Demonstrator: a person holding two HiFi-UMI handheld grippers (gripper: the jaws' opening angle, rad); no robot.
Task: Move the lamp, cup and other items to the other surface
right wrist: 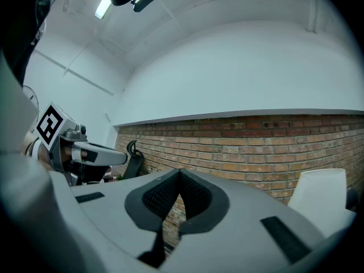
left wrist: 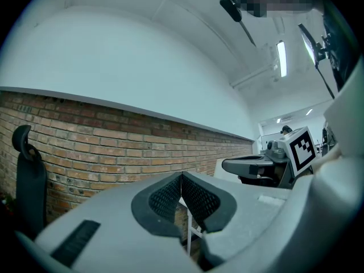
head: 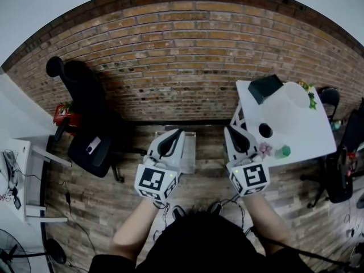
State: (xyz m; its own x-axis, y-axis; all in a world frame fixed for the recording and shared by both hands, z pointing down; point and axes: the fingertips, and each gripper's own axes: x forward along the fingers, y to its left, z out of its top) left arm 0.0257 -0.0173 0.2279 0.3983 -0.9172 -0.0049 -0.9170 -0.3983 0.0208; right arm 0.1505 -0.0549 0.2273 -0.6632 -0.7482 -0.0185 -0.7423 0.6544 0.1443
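Grippers idle, load off to the right

Left gripper [head: 176,132] and right gripper [head: 233,131] are both closed on nothing, aimed at the brick wall [head: 182,56]. The white table [head: 307,129] bearing the black cup [head: 265,130] and apparent lamp [head: 264,88] lies just right of the right gripper, the nearer one. Only the head view shows them.

office-like workroom, indicated by brick wall [head: 187,56], black swivel chair [head: 85,95], white surface [head: 296,124], wood-plank floor [head: 114,203], standing fan [head: 10,255] and ceiling strip light [left wrist: 281,58].
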